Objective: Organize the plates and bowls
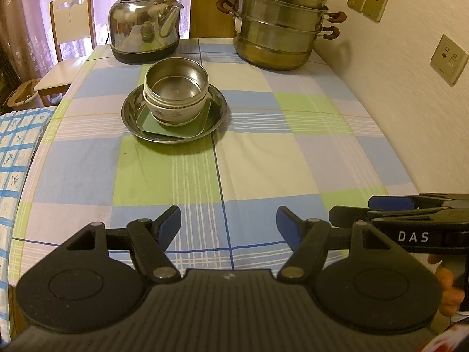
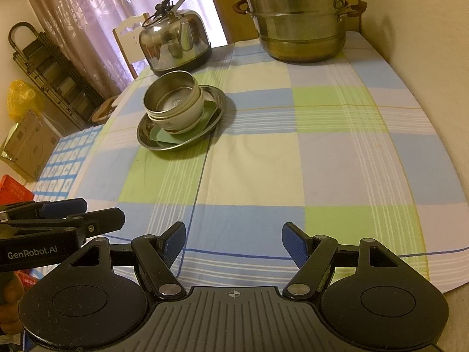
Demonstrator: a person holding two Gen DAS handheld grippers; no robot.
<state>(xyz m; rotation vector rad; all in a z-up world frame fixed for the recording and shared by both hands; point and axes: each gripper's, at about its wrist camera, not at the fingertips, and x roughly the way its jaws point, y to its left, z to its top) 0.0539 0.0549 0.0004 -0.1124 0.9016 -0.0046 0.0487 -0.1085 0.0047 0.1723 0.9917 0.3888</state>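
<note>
a steel kettle [image 1: 145, 30] stands at the far left of the checked tablecloth [image 1: 249, 158], and a tiered steel steamer pot [image 1: 280, 25] stands at the far right, near the wall. a pale wooden chair [image 1: 69, 44] sits beyond the table's left edge before a lilac curtain [image 1: 26, 6]. wall sockets [image 1: 366, 3] sit on the right wall. a yellow bag [image 2: 22, 98] lies by a dark folded rack [image 2: 49, 67].

I see the metal bowl [image 1: 176, 81] nested in the ceramic bowl [image 1: 176, 112], on the square tray [image 1: 173, 118], on the round plate [image 1: 174, 111]. Kettle [image 1: 145, 25] behind; steamer pot [image 1: 280, 23] back right.
</note>
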